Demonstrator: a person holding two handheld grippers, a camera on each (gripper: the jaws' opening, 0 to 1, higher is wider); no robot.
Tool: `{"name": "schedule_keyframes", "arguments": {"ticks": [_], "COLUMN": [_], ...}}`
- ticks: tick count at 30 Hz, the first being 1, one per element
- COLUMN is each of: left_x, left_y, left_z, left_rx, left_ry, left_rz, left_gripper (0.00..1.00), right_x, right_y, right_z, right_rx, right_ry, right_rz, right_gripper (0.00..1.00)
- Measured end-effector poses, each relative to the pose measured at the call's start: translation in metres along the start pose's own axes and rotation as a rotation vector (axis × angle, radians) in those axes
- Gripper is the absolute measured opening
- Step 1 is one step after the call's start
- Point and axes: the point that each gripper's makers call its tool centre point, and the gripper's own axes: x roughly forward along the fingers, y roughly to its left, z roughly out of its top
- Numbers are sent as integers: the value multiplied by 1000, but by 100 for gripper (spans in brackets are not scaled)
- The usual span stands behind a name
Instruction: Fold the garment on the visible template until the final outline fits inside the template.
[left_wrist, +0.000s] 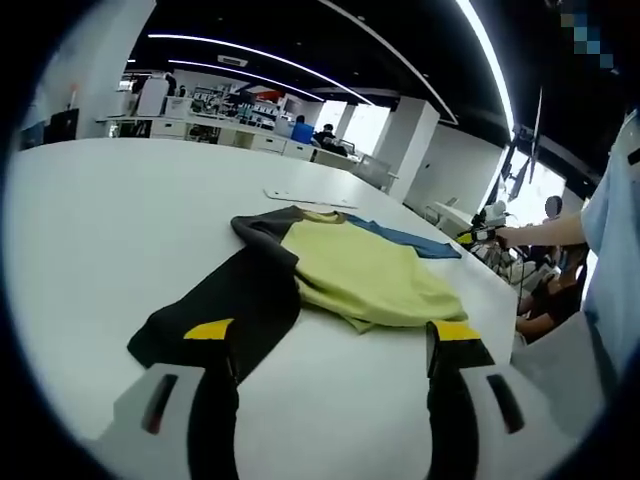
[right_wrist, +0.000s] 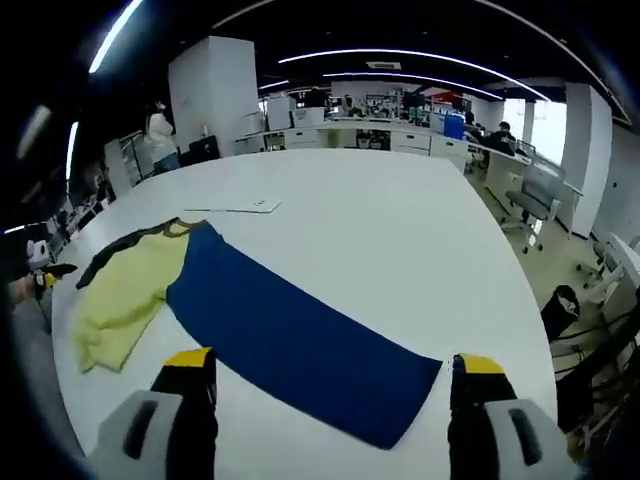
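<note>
We see a soft knit garment (left_wrist: 340, 265) lying on a smooth, matte white table (left_wrist: 110, 230), a long-sleeved top with a yellow-green body, one black sleeve and one blue sleeve. In the left gripper view the black sleeve (left_wrist: 225, 310) runs flat toward us as a long tapering band, and its cuff end lies just ahead of the left gripper (left_wrist: 335, 345), whose yellow-tipped black jaws stand wide apart with nothing between them. The yellow-green body (left_wrist: 370, 275) is bunched a little along its near hem, with a loose fold showing. Beyond the collar a thin, flat white sheet (left_wrist: 310, 198) rests on the table, apart from the cloth; we cannot tell whether it is the template. In the right gripper view the blue sleeve (right_wrist: 300, 345) spreads smooth and nearly rectangular, its squared cuff end reaching between the jaws of the right gripper (right_wrist: 335, 385), which are also spread wide and grip nothing. The yellow-green body (right_wrist: 125, 295) lies rumpled at the left there, and the same white sheet (right_wrist: 235, 207) sits past the collar. A person in a pale blue sleeve (left_wrist: 615, 250) stands at the table's edge.
</note>
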Motion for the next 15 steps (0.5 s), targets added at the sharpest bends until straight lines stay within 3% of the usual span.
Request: {"name": "schedule_keyframes", "arguments": {"ticks": [10, 12, 15], "left_x": [-11, -16, -19], "left_y": [5, 8, 9], "left_z": [-2, -4, -3], "left_rx": [-5, -9, -13], "left_ry": [-8, -7, -14], "left_rz": [18, 30, 31], "left_gripper": [74, 73, 73], "right_x": [-13, -19, -22], "right_y": [72, 102, 114], "right_z": [17, 25, 25], "right_rx": [-100, -133, -157], "right_ry": [-47, -80, -84], "right_rz": [155, 204, 235], "right_gripper": [97, 96, 96]}}
